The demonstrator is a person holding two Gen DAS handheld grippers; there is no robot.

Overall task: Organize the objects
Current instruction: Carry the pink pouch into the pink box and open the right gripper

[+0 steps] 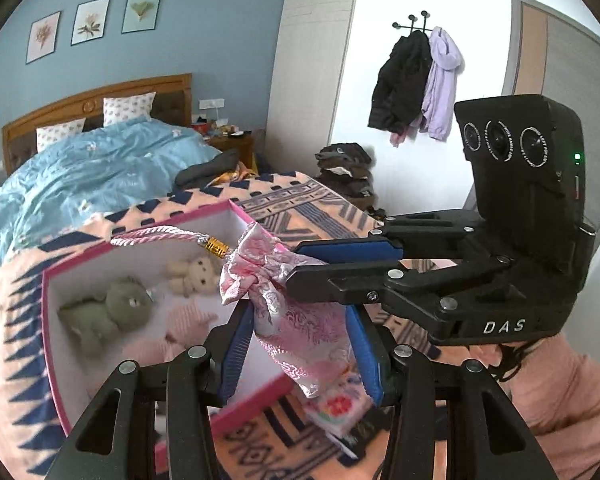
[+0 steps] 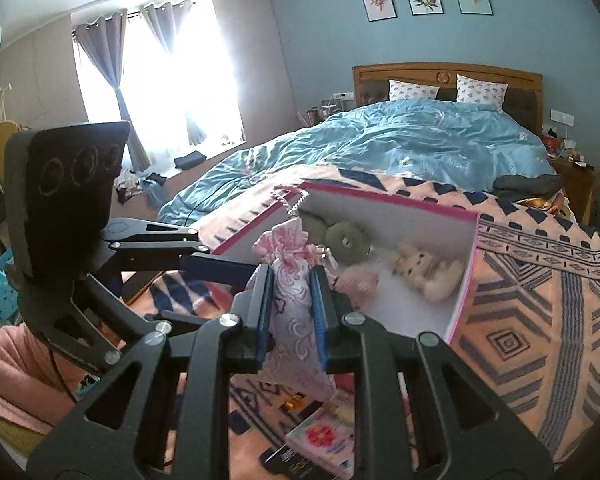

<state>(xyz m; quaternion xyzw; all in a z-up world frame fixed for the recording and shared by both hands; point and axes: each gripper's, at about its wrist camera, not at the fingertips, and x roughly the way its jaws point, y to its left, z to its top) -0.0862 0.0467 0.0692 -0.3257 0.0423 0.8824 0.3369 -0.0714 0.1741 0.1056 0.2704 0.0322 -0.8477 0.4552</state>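
Both grippers clamp pink pouch [image 1: 296, 320] above box [image 1: 140, 248]: R gripper [image 1: 300, 260] at neck, L gripper [image 1: 296, 356] w/ body.

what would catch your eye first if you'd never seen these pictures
The shiny pink brocade pouch hangs in mid-air, pinched by the right gripper and also between the left gripper fingers. Just behind it, a pink-edged box sits open on the patterned blanket, holding a green plush and a cream teddy.
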